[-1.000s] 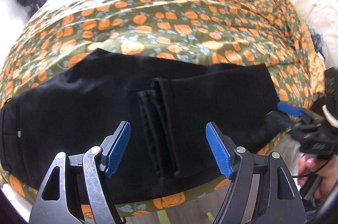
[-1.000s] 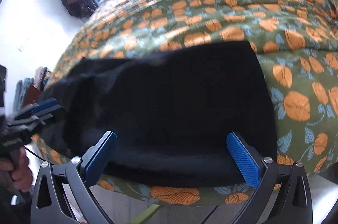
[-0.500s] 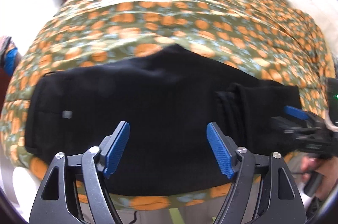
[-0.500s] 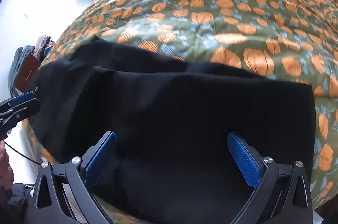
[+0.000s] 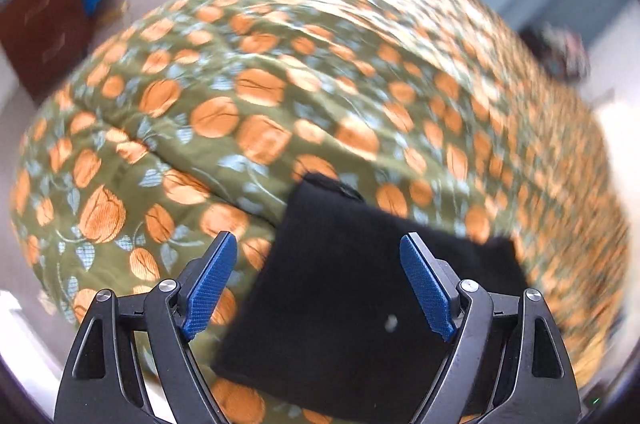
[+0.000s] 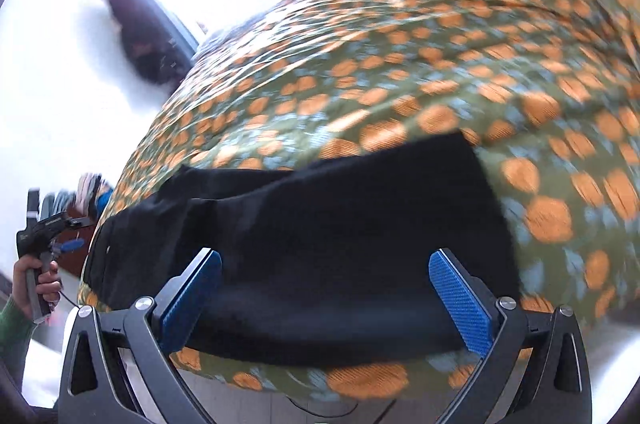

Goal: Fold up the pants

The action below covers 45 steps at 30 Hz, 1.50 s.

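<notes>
We see the black fabric pants lying flat on the green bedspread with orange pumpkin-like print, near the edge of the bed closest to us. In the left wrist view the left gripper hangs above one end of the pants, blue pads spread wide, jaws just been opening further, nothing between them and no pad touching cloth; the pants' edge falls between the two fingers, with the left finger over bare bedspread and the right finger over black fabric. A small pale button-like dot shows on the pants beside the right finger. In the right wrist view the right gripper is also spread apart, nothing pinched, hovering over the near folded edge of the pants, which run across the frame from the left to just past the right finger. Far left in that view a hand with a green sleeve grips the handle of the left gripper; the white print on its black body is too small to read. Both views are motion-blurred; no other writing is readable.
</notes>
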### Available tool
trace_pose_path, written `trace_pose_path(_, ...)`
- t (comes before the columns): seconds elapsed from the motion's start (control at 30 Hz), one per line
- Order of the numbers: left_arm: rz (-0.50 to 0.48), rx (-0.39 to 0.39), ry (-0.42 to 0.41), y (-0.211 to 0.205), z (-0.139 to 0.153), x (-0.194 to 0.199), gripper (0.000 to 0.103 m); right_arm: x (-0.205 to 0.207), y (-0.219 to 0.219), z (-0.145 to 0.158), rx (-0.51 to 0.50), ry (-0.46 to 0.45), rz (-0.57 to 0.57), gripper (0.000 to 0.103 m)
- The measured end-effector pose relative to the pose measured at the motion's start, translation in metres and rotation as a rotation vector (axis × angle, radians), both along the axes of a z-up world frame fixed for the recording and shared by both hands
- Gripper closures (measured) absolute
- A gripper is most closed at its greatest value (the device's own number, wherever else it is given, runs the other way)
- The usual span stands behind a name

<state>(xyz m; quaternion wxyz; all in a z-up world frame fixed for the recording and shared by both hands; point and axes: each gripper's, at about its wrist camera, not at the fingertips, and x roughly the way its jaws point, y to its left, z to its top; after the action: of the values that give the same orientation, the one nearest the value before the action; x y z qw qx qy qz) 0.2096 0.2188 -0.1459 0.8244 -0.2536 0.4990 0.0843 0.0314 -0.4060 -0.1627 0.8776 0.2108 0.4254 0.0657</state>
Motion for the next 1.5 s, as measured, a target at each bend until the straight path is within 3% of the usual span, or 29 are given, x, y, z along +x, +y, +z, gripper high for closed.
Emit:
trace_pose_path(0.1,0.007,-0.063,0.020,0.016,-0.018,0.001,0.018,-0.006,-0.005,-0.008,0.021,0.030,-0.017,0.000)
trace_pose_path(0.2,-0.073,-0.081,0.092,0.005,-0.041,0.004,0.018,-0.004,-0.002,-0.010,0.028,0.039,-0.001,0.000)
trace_pose_path(0.3,-0.196,-0.090,0.114,-0.024,-0.054,0.000,0.018,-0.001,0.008,-0.009,0.016,0.029,0.030,0.000)
trace_pose_path(0.4,-0.264,-0.008,0.113,-0.046,-0.058,-0.003,0.018,0.001,0.019,-0.011,0.019,0.029,0.064,0.000)
trace_pose_path(0.63,-0.240,-0.067,0.136,-0.036,-0.061,0.002,0.021,-0.003,0.029,-0.011,0.012,0.006,0.095,0.000)
trace_pose_path(0.87,-0.255,0.038,0.183,-0.048,-0.067,0.004,0.015,-0.003,0.015,-0.016,0.048,0.009,0.047,0.000)
trace_pose_path(0.97,-0.245,0.063,0.193,-0.049,-0.065,0.003,0.030,-0.004,0.013,-0.017,0.049,0.008,0.042,0.000)
trace_pose_path(1.03,-0.241,0.098,0.192,-0.049,-0.058,0.000,0.054,-0.005,0.012,-0.017,0.051,0.004,0.038,0.000)
trace_pose_path(1.1,-0.239,0.133,0.184,-0.050,-0.049,-0.005,0.072,-0.005,0.010,-0.018,0.057,0.002,0.035,0.000)
trace_pose_path(1.13,-0.234,0.150,0.179,-0.051,-0.044,-0.007,0.076,-0.005,0.010,-0.018,0.060,0.002,0.033,0.000)
trace_pose_path(1.33,-0.181,0.159,0.094,-0.069,0.005,-0.030,0.085,-0.006,0.007,-0.016,0.068,-0.019,0.025,0.000)
trace_pose_path(1.5,-0.247,0.095,0.000,-0.118,0.059,-0.039,0.087,-0.007,0.001,-0.017,0.088,-0.026,0.005,0.000)
